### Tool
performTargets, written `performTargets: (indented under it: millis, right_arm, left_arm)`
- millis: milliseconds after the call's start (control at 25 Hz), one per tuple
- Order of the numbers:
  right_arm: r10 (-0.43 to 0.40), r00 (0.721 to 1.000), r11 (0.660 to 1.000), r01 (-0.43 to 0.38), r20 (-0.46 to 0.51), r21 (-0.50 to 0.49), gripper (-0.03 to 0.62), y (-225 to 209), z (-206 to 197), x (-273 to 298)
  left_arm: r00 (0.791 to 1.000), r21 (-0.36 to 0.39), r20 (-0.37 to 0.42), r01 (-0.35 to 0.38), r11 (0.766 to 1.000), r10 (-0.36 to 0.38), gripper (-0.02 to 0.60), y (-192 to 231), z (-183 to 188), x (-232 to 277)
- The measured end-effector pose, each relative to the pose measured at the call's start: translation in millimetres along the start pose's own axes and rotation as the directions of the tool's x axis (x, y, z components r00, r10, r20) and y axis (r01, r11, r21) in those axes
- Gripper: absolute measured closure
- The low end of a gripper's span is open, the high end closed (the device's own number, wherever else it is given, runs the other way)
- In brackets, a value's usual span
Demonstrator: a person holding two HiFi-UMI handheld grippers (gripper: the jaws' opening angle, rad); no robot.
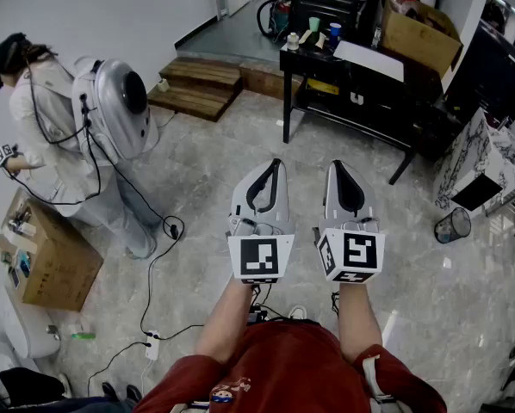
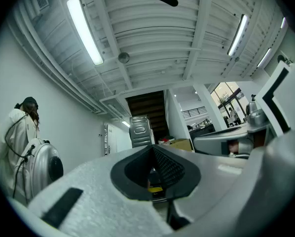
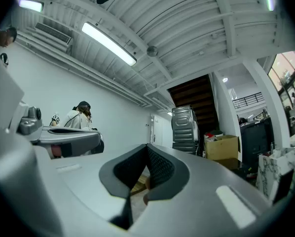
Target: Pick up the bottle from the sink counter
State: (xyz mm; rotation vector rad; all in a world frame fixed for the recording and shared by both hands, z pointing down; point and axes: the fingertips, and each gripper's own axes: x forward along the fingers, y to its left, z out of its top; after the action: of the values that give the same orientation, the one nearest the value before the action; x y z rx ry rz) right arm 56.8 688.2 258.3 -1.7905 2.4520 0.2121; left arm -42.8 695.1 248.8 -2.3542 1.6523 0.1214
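We take this for a makeshift lab or workroom rather than a home: a stone-tiled floor (image 1: 214,188) with a power strip (image 1: 152,344) and loose cables, a cardboard box (image 1: 46,261) on the near left, a second box (image 1: 417,37) at the far right, and a black table (image 1: 344,71) on the far side cluttered with cups (image 1: 335,30). On the left a person (image 1: 38,110) wears a hard-shelled backpack (image 1: 120,106) trailing wires. Overhead we see a ribbed ceiling (image 2: 152,38) with long tube lights (image 2: 86,31) and a wall air conditioner (image 3: 54,32).
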Motion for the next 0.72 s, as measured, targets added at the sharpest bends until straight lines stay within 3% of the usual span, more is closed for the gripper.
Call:
performTargets:
  millis: [720]
  right_arm:
    - [-0.015, 1.0, 1.0, 0.015, 0.005, 0.018, 0.592, 14.1, -4.9, 9.0]
  left_arm:
    - [1.0, -0.026, 0.018, 0.015, 1.0, -0.014, 0.578, 16.1, -3.3, -1.1]
